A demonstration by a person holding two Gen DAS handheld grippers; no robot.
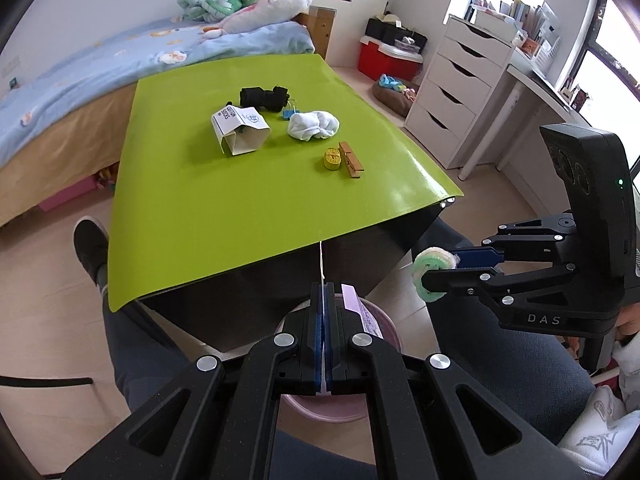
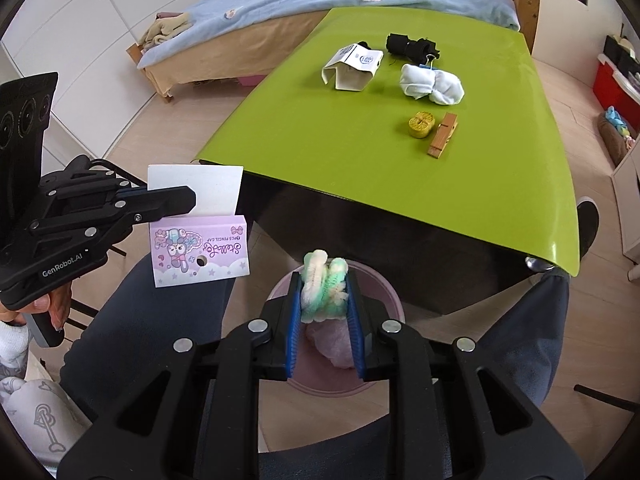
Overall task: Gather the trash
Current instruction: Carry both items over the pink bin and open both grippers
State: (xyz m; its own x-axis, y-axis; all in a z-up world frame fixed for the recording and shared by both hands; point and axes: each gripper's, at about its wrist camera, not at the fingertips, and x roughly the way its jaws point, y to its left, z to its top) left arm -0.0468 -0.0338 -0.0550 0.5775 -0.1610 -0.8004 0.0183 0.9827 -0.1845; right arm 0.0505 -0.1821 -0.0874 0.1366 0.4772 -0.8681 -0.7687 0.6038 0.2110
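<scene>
My left gripper [image 1: 323,292] is shut on a pink pencil-cap card [image 2: 199,236], seen edge-on in its own view, and holds it above the pink bin [image 1: 384,322]. My right gripper [image 2: 324,292] is shut on a fluffy green-and-white ring [image 2: 323,282] over the pink bin [image 2: 384,292], which stands on the floor between the person's legs. In the left wrist view the ring [image 1: 434,270] hangs right of the bin. On the green table [image 1: 240,200] lie a white carton [image 1: 240,130], a black bundle [image 1: 264,98], a white cloth [image 1: 314,125], a yellow tape roll [image 1: 332,159] and a wooden clothespin [image 1: 351,160].
A blue binder clip [image 1: 289,114] lies by the black bundle. A bed [image 1: 80,76] stands behind the table, white drawers [image 1: 456,92] and a red box [image 1: 386,60] to the right. The person's legs [image 2: 160,320] flank the bin.
</scene>
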